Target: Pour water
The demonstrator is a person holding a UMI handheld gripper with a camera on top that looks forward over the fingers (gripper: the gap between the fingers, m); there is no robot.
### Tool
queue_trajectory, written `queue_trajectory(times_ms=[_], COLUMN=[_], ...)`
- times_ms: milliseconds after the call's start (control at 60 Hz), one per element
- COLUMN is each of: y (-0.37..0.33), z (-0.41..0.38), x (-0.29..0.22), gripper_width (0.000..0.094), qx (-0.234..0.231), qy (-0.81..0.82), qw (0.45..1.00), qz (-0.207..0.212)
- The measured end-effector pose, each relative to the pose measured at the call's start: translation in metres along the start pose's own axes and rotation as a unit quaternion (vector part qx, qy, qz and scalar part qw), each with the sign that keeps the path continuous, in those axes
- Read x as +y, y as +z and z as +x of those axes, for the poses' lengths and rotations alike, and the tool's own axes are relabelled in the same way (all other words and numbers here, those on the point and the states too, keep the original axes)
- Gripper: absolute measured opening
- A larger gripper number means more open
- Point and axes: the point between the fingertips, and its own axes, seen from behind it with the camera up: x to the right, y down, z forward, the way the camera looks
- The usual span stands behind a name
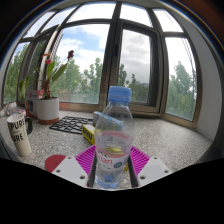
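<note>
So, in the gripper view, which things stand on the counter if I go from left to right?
White paper cup with lettering → potted plant with pink flower → black keyboard → clear water bottle with blue cap, standing between the tongs. I cannot tell whether their fingers press on it.

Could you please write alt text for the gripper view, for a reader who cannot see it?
A clear plastic water bottle with a blue cap stands upright between the gripper's fingers on a speckled countertop. Behind it lie a dark keyboard, a potted plant and a printed cup. A bay window shows trees and cloudy sky.
</note>
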Motion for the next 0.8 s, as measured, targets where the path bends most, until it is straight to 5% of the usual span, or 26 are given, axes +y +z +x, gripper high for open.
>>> queue_trajectory(times_ms=[250,433,633,800], y=[-0.005,-0.028,-0.072,-0.103], z=[0.006,0.017,0.047,0.021], x=[-0.002,-0.035,-0.147,-0.262], gripper_width=[0.0295,0.0295,0.0294,0.0295], qx=[0.025,0.076,0.222,0.336], qy=[0.014,-0.008,-0.155,-0.406], qw=[0.999,0.997,0.96,0.842], qz=[0.013,0.027,0.073,0.114])
